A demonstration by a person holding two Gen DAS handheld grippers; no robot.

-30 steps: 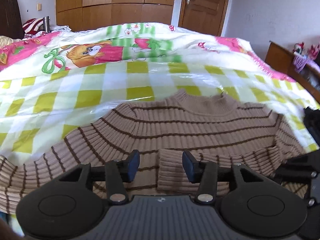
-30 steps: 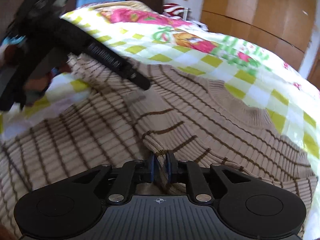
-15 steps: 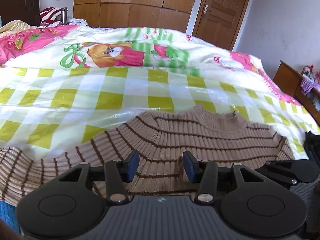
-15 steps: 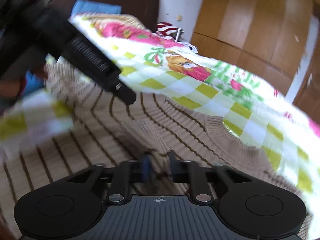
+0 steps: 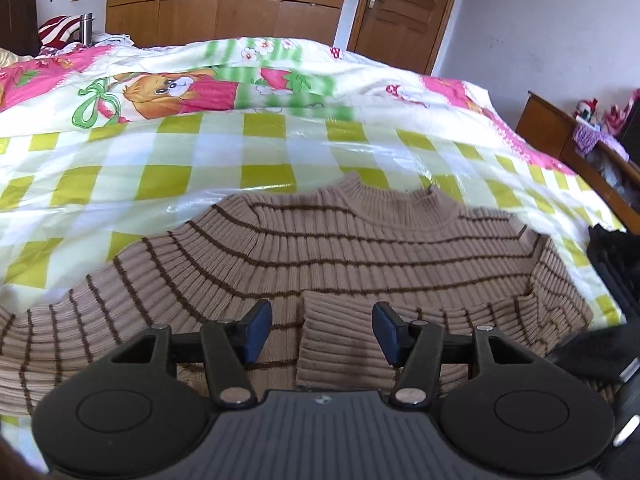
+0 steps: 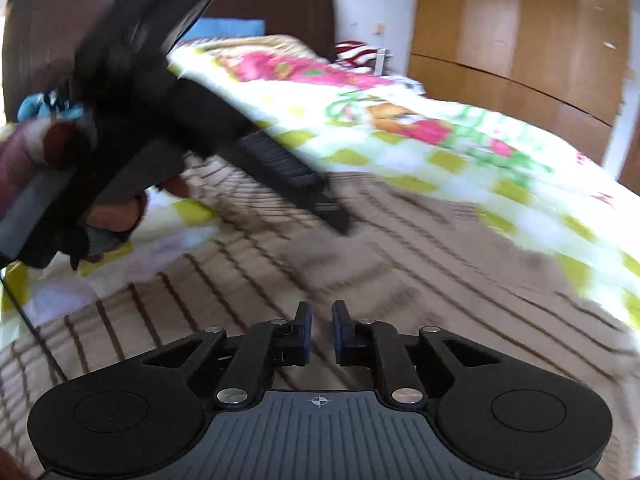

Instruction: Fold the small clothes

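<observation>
A tan sweater with brown stripes lies flat on the bed, collar away from me. Its right sleeve is folded across the lower body, and the cuff lies between the fingers of my left gripper, which is open and hovers just above it. The left sleeve stretches out to the left. In the right wrist view the sweater is blurred. My right gripper is open a little, empty, above the sweater. The left gripper's body crosses that view at upper left.
The sweater rests on a clear plastic sheet over a yellow-green checked bedspread with cartoon prints. A wooden nightstand stands at the right of the bed. Wardrobes and a door are behind. A dark headboard shows in the right wrist view.
My right gripper has let go of the sleeve cuff, opened slightly and lifted away. My left gripper has stayed open, shifted over the sweater, and now hovers over the cuff.
</observation>
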